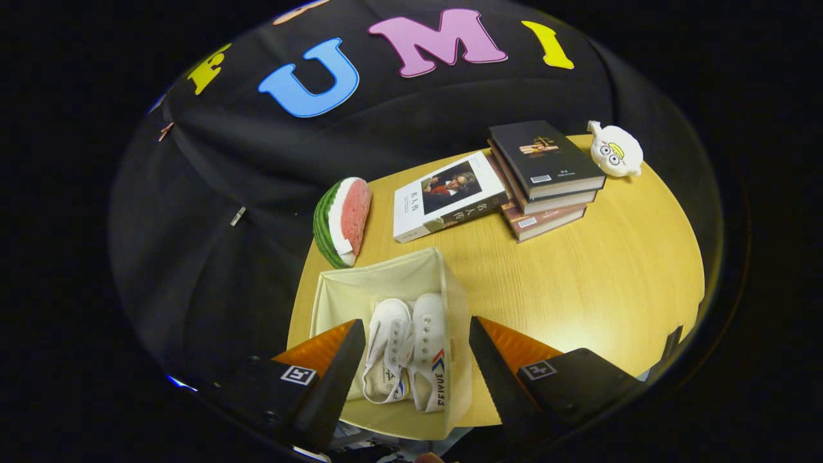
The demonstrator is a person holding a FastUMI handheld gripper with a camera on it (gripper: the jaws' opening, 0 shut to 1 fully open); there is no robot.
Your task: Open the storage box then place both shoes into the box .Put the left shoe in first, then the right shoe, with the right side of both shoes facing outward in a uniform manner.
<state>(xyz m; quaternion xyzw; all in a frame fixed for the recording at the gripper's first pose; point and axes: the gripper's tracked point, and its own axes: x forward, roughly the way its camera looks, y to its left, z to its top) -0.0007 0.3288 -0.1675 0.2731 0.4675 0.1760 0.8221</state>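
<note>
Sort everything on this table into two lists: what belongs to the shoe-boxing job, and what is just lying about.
Belongs to the job:
- storage box, open
- two white shoes, side by side inside it
- gripper, fingers open, spread above the box, holding nothing

Just lying about:
- watermelon slice
- white book
- stack of books
- white plush toy

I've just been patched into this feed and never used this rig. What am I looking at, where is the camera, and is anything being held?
The camera rides on a hand-held gripper that a person carries, looking forward along its two fingers. They stand open, holding nothing, over an open storage box on a round wooden table. Two white shoes already lie side by side inside the box. Beyond it lie a watermelon slice toy, a single book, a stack of books and a small white plush toy.
</note>
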